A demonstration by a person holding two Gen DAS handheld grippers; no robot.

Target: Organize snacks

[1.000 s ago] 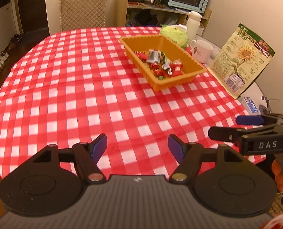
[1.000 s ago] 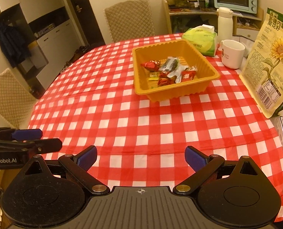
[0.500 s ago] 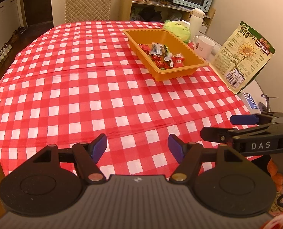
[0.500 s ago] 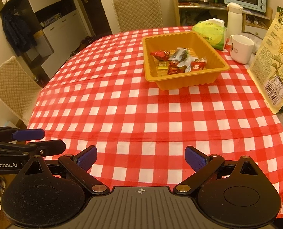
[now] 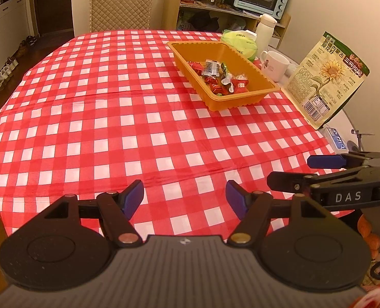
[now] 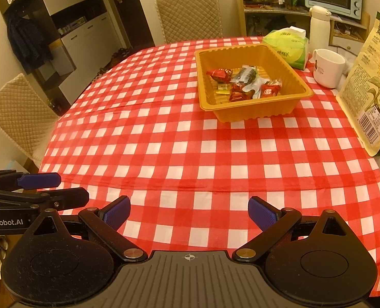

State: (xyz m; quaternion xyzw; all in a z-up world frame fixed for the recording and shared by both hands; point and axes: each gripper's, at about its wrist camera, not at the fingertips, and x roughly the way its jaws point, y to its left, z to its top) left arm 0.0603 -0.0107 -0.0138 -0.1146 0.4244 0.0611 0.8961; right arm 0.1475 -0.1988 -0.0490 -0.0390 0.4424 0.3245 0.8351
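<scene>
An orange tray (image 5: 241, 100) (image 6: 256, 114) sits on the red-and-white checked tablecloth at the far right, holding several wrapped snacks (image 5: 220, 77) (image 6: 243, 82). My left gripper (image 5: 184, 199) hovers open over the near table edge with nothing between its blue pads. My right gripper (image 6: 188, 213) is also open and empty, at the same near edge. Each gripper shows in the other's view: the right gripper (image 5: 318, 169) at the right side, the left gripper (image 6: 48, 187) at the left side.
A large sunflower-seed bag (image 5: 328, 77) (image 6: 372, 95) leans at the right. A white mug (image 5: 275, 65) (image 6: 327, 68), a green tissue pack (image 6: 287, 47) and a white flask (image 6: 319, 28) stand behind the tray. Quilted chairs (image 6: 187, 15) flank the table.
Both views have shifted slightly, with the tray and the bag sitting a little differently in frame. Both grippers stay open and nothing on the table has moved.
</scene>
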